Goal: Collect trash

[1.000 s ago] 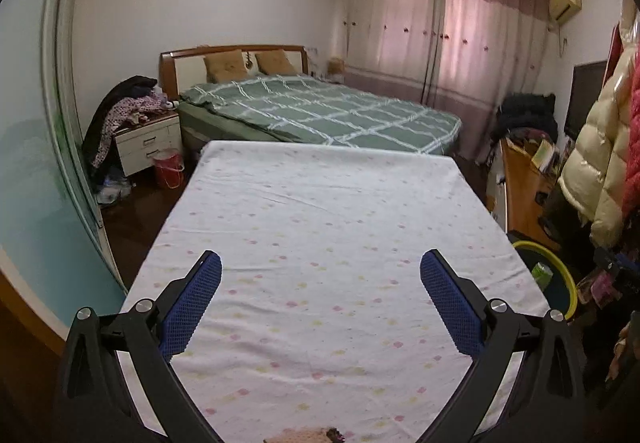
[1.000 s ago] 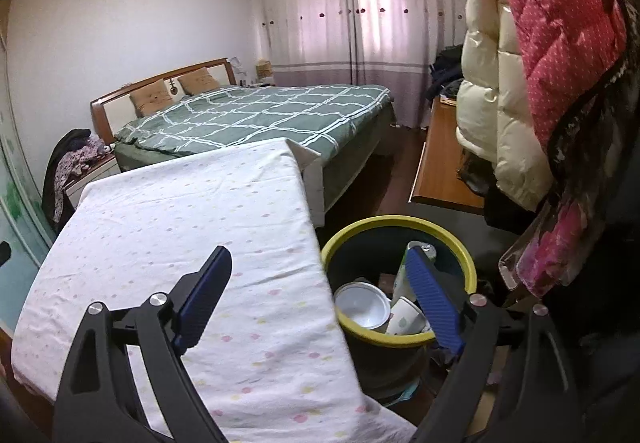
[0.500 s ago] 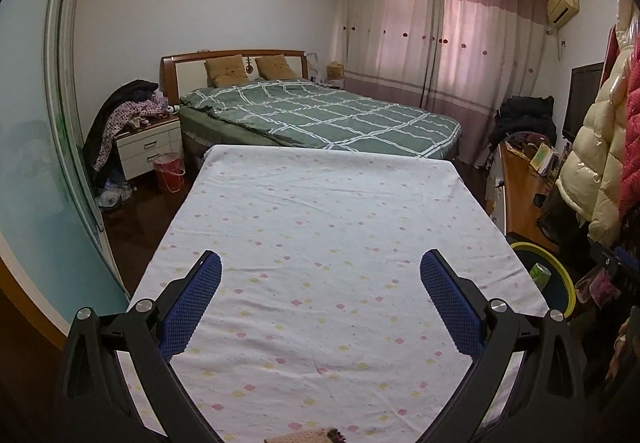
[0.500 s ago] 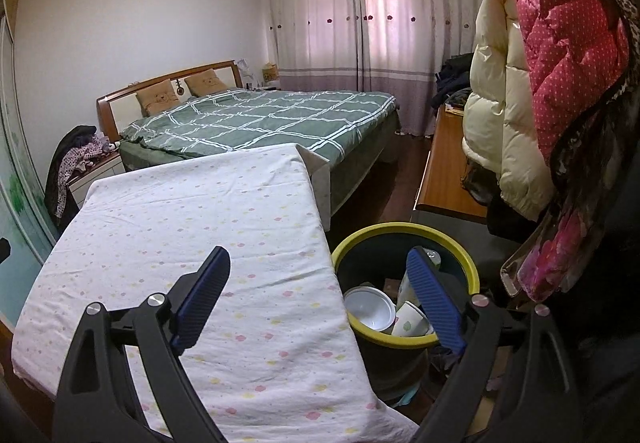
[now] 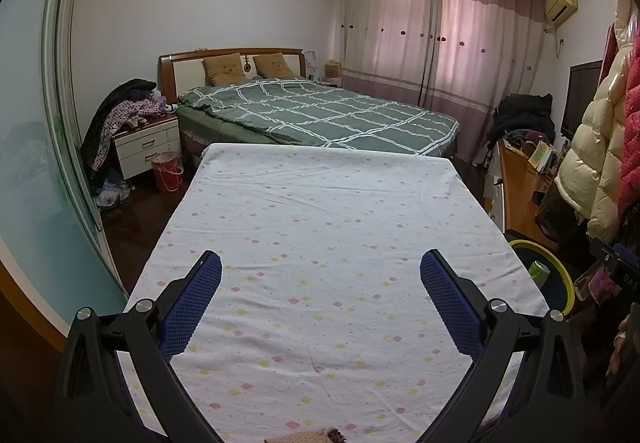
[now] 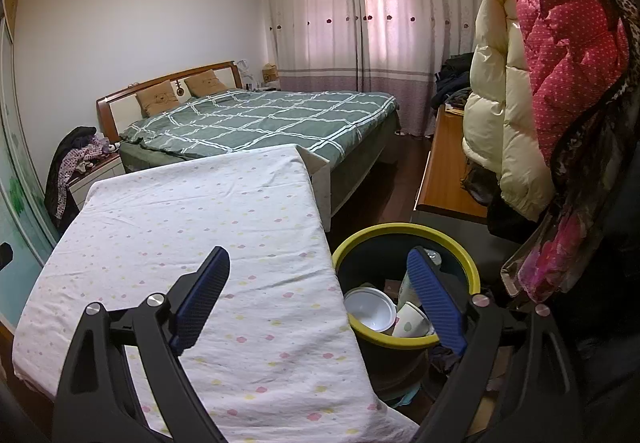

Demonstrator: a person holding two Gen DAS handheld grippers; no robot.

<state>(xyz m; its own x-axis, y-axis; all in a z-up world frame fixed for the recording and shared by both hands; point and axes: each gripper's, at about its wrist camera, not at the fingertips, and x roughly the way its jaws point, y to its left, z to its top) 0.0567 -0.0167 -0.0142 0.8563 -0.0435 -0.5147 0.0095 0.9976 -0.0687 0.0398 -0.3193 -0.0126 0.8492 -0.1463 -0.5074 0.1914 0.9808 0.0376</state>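
Note:
My left gripper [image 5: 320, 263] is open and empty above a table under a white spotted cloth [image 5: 320, 203]. No trash shows on the cloth. The dark bin with a yellow rim [image 6: 400, 230] stands on the floor by the table's right edge. My right gripper [image 6: 318, 257] is open and empty, its right finger over the bin and its left finger over the cloth. In the bin lie a white bowl [image 6: 370, 309], a paper cup [image 6: 410, 323] and a pale bottle [image 6: 405, 283]. The left wrist view catches the bin [image 5: 560, 275] with a green can [image 5: 539, 269] in it.
A green checked bed [image 5: 320, 115] lies beyond the table. A nightstand with clothes [image 5: 144, 139] and a red bucket [image 5: 166, 171] are at the back left. Hanging coats [image 6: 560, 83] and a wooden desk [image 6: 444, 179] crowd the right. A small brownish thing [image 5: 316, 435] shows at the table's near edge.
Both views have shifted only slightly. Both grippers stay open and empty.

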